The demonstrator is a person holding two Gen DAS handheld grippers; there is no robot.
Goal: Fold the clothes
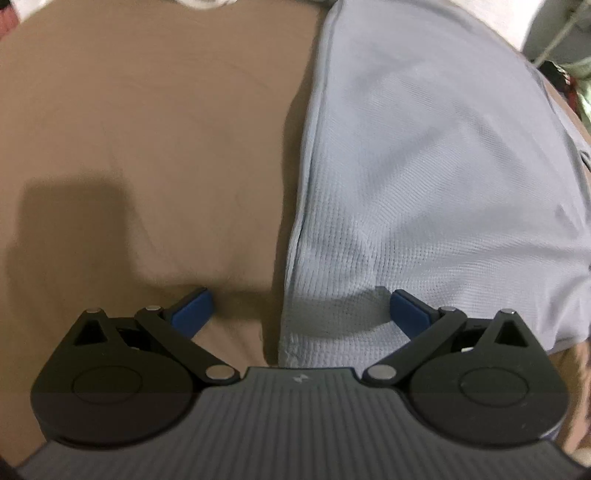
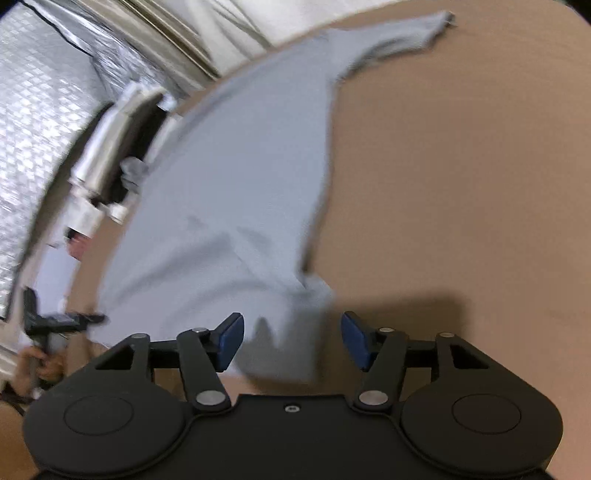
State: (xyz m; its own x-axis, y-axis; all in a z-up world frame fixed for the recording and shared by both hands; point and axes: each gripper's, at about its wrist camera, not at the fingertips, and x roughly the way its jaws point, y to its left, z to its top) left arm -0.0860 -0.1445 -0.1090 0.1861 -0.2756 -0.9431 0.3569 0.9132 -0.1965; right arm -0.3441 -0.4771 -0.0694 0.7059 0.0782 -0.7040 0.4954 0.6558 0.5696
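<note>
No readable writing is showing; the left gripper [image 1: 301, 308] is standing wide open over the light blue shirt [image 1: 424, 166]'s edge, holding nothing; the right gripper [image 2: 291, 339] is standing half open, empty; only its view is showing a sleeve [image 2: 406, 33].

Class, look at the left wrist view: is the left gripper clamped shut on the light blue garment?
No: the left gripper stands wide open, straddling the edge of the light blue garment.

Even indoor light is falling from above, casting soft dark shadows on the brown surface [image 1: 147, 147] just beyond each gripper. The right wrist view is smearing with motion blur, worst at its left; fisheye distortion is bending both pictures' edges.
</note>
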